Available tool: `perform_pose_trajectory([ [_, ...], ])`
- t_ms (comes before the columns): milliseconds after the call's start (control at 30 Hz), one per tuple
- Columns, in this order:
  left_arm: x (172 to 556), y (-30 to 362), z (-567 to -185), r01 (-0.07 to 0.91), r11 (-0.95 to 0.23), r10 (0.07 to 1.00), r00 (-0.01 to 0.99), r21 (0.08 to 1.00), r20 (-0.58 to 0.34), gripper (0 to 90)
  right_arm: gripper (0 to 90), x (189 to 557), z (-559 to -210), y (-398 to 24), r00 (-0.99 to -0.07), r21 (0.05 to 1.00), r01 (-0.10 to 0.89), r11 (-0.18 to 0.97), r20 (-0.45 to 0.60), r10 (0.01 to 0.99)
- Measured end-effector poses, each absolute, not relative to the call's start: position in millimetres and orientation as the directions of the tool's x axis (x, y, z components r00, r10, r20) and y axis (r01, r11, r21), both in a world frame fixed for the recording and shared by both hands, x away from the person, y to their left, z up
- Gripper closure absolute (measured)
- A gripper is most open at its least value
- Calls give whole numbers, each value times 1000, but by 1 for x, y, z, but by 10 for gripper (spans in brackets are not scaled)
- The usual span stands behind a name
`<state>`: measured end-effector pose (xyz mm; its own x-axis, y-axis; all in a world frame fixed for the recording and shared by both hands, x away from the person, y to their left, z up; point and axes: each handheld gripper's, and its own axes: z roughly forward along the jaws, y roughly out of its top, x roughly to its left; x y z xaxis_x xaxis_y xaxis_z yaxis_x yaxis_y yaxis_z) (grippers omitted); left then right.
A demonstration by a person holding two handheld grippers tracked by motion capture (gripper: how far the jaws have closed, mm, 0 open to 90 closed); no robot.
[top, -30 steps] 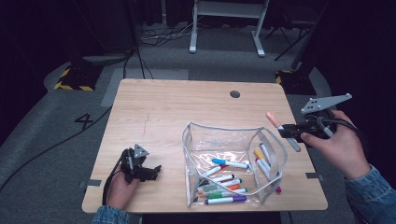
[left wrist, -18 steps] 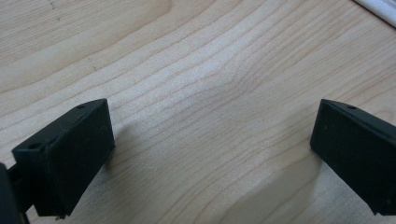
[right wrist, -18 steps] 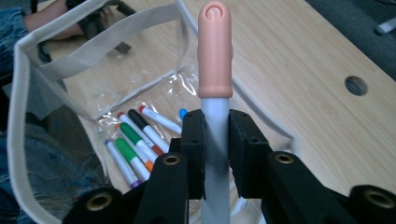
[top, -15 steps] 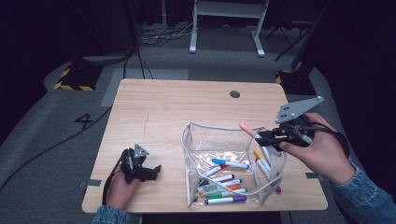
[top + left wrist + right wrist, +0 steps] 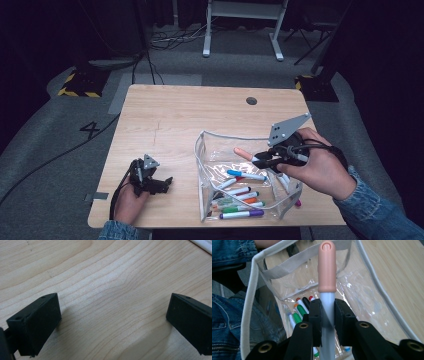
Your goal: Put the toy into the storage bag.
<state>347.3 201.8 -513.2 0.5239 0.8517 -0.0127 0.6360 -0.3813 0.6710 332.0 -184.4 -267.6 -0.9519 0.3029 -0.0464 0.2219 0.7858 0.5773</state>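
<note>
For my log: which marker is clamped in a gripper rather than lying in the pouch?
The peach-capped marker, clamped by the right gripper; the others lie loose in the clear pouch.

Lower right of the frame, the right gripper [image 5: 257, 160] holds a peach-capped marker [image 5: 245, 154] over the clear pouch [image 5: 205, 165], more markers [image 5: 240, 202] lying inside. Lower left, the left gripper [image 5: 165, 182] rests on the wooden table [image 5: 200, 115].

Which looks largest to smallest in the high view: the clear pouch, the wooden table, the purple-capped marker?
1. wooden table
2. clear pouch
3. purple-capped marker, lying inside the pouch

All sit at table level, so nearness hardly affects this order.
</note>
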Motion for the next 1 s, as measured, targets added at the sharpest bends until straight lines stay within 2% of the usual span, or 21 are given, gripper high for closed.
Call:
perform_pose_trajectory([
  [633, 347, 202, -513, 637, -380, 852, 524, 671, -14, 0, 770, 333, -316, -141, -980, 458, 196, 867, 53, 193],
  [1000, 347, 202, -513, 637, -380, 852, 524, 671, -14, 0, 770, 332, -348, -129, -982, 342, 187, 921, 96, 163],
])
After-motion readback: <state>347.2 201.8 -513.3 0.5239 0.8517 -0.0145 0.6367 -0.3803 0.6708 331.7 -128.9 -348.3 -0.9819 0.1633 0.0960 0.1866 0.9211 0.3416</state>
